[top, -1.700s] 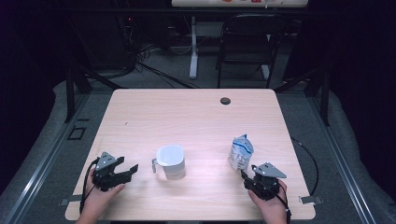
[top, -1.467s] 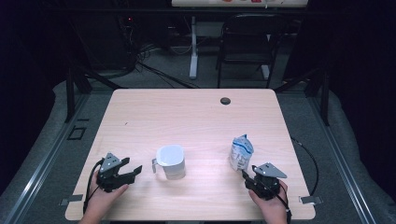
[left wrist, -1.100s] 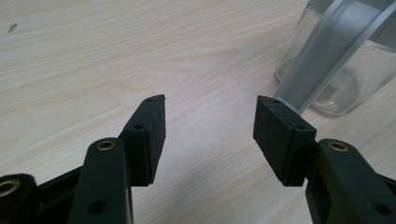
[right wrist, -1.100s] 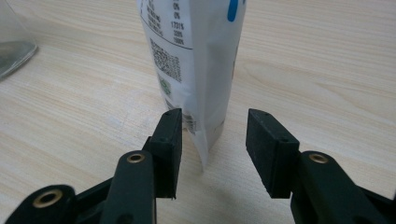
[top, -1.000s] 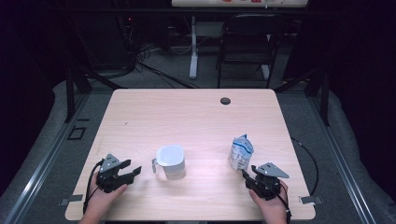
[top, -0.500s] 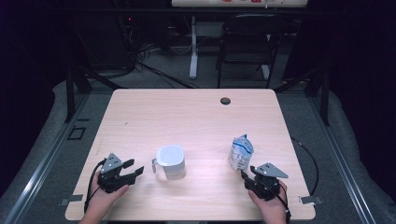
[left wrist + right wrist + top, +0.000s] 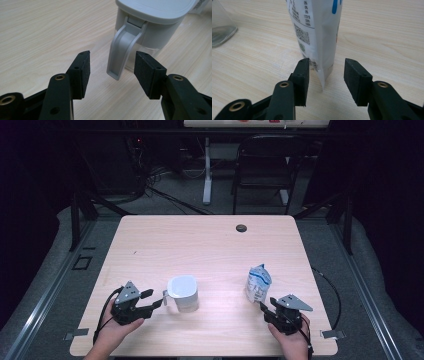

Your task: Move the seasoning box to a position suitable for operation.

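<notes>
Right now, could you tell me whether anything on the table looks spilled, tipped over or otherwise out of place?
Nothing stands out. The white pitcher stands upright with its lid on, and the pouch stands upright too. No spill shows on the table. Both the left gripper and the right gripper are open, not touching either.

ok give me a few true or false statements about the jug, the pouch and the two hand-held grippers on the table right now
1. The white jug stands upright with its handle toward the left hand-held gripper. True.
2. The left hand-held gripper is clamped on the handle. False: its jaws stand open, short of the handle.
3. The pouch lies flat on the table. False: it stands upright.
4. The right hand-held gripper points at the pouch with open jaws, not touching it. True.
5. The jug is without a lid. False: a white lid covers it.
</notes>
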{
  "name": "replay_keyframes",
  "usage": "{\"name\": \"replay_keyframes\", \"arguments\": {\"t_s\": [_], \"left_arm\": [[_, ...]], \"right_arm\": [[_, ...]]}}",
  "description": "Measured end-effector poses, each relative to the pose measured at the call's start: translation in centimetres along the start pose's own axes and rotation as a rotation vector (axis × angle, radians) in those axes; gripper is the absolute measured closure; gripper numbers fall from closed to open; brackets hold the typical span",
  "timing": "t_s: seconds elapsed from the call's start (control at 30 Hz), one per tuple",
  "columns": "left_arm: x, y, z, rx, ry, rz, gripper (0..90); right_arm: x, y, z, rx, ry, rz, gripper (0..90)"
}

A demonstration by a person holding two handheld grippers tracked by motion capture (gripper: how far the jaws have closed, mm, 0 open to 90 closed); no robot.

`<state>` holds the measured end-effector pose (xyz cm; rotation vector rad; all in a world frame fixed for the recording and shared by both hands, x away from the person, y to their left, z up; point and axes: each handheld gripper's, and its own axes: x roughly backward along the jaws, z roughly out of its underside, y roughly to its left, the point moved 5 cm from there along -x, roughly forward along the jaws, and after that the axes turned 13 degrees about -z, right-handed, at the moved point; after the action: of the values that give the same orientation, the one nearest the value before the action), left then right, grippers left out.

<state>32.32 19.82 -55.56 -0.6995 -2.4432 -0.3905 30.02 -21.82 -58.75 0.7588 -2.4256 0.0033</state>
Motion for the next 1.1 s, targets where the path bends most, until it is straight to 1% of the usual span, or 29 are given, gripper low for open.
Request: {"name": "replay_keyframes", "arguments": {"t_s": [0.03, 0.07, 0.13, 0.23, 0.27, 0.3, 0.4, 0.47, 0.53, 0.57, 0.6, 0.63, 0.7, 0.77, 0.87, 0.93, 1.1], "left_arm": [[0.0, -0.1, -0.3, -0.005, -0.009, -0.002, 47.6], [-0.1, -0.1, -0.5, -0.005, -0.01, -0.005, 47.7], [-0.4, -0.2, -0.7, 0.006, -0.01, 0.008, 48.4], [-0.8, -0.3, -0.6, 0.004, 0.001, 0.007, 49.2], [-1.3, -0.4, -0.4, 0.008, 0.006, 0.013, 49.5], [-1.3, -0.4, -0.4, 0.008, 0.006, 0.013, 50.6], [-2.1, -0.5, -0.1, 0.025, 0.019, 0.038, 55.0], [-2.4, -0.6, 0.0, 0.024, 0.026, 0.047, 56.6], [-2.6, -0.6, -0.1, 0.023, 0.021, 0.045, 58.3], [-2.6, -0.6, -0.1, 0.027, 0.022, 0.05, 59.1], [-2.7, -0.6, -0.1, 0.028, 0.022, 0.061, 60.4], [-2.7, -0.7, -0.1, 0.026, 0.022, 0.067, 62.4], [-2.6, -0.8, -0.1, 0.015, 0.016, 0.06, 65.5], [-2.7, -0.8, -0.1, 0.012, 0.013, 0.054, 66.0], [-2.6, -0.9, -0.1, -0.014, 0.01, 0.036, 67.3], [-2.6, -1.0, 0.0, -0.04, -0.002, 0.024, 68.3], [-2.6, -1.0, 0.0, -0.07, -0.006, 0.013, 69.6]], "right_arm": [[0.0, 0.0, 0.0, -0.006, -0.011, -0.001, 55.7], [0.1, 0.0, 0.0, -0.004, -0.009, -0.001, 55.8], [0.1, 0.0, -0.1, -0.005, -0.016, -0.005, 55.8], [0.1, -0.1, 0.0, -0.01, -0.013, -0.002, 55.8], [0.1, -0.1, 0.0, -0.01, -0.013, -0.002, 55.8], [0.0, -0.1, 0.0, -0.01, -0.014, -0.003, 55.7], [-0.1, -0.2, 0.0, -0.016, -0.013, -0.002, 55.7], [0.0, -0.2, 0.0, -0.015, -0.012, -0.004, 55.7], [0.0, -0.2, 0.0, -0.013, -0.011, -0.006, 55.7], [-0.1, -0.2, 0.1, -0.017, -0.014, -0.004, 55.7], [0.0, -0.3, 0.1, -0.016, -0.006, -0.003, 55.8], [0.0, -0.3, 0.1, -0.021, -0.012, -0.005, 55.7], [0.0, -0.4, 0.1, -0.021, -0.013, -0.005, 55.7], [0.0, -0.4, 0.1, -0.025, -0.02, -0.007, 55.8], [0.2, -0.4, 0.0, -0.028, -0.02, -0.006, 55.7], [0.2, -0.4, 0.0, -0.025, -0.021, -0.006, 55.8], [0.1, -0.4, 0.1, -0.029, -0.019, -0.007, 55.7]]}}
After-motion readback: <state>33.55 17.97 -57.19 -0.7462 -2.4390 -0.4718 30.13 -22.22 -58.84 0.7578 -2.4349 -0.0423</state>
